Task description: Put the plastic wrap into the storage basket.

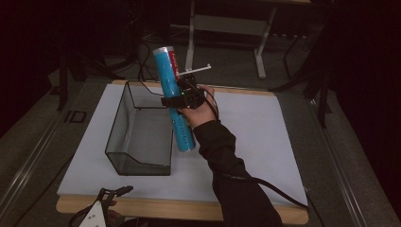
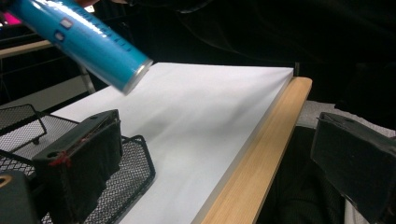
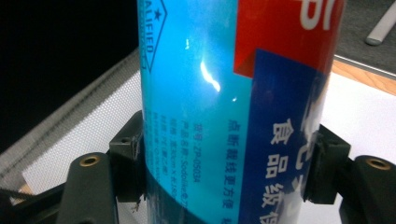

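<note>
Nearby: wire basket [image 1: 139, 135] (black mesh) beside blue tube [image 1: 174, 98] in right gripper [image 1: 182, 100].

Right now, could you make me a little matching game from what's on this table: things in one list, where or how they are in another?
Things:
1. blue tube
2. wire mesh basket
3. left hand-held gripper
4. right hand-held gripper

States:
A. open, by the table's near edge
B. clamped on something
C. resting on the white board
D. held tilted in the air

Pairs: 1-D, 2-C, 3-A, 4-B

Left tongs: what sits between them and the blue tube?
High view: the wire mesh basket lies between the left tongs and the blue tube, which the right tongs hold up above the white mat.
</note>
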`<state>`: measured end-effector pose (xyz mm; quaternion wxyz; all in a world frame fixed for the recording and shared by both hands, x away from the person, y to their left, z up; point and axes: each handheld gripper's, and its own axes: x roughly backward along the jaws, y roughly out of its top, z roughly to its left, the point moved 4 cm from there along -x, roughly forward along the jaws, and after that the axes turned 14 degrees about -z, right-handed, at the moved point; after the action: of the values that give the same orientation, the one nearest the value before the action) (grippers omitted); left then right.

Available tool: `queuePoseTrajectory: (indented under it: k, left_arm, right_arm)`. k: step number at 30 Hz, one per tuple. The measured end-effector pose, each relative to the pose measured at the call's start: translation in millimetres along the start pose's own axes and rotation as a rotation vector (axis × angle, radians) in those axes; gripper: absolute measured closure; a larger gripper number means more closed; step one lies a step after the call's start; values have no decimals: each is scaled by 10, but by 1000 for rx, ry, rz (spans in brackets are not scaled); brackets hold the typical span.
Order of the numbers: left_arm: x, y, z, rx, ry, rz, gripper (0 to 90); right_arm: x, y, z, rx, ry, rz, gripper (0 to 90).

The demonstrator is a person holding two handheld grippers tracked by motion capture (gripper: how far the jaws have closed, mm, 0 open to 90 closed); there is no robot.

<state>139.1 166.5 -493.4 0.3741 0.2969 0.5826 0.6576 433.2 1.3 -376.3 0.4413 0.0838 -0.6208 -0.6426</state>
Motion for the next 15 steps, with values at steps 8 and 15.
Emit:
queuePoseTrajectory:
  k: [8, 15]
  left_arm:
    - [0, 9, -3, -2, -2, -2, 27]
    - [14, 26, -19, -2, -17, -12, 27]
  right_arm:
    - [-166, 76, 149, -5, -15, -42, 317]
    - [-326, 142, 227, -91, -13, -98, 317]
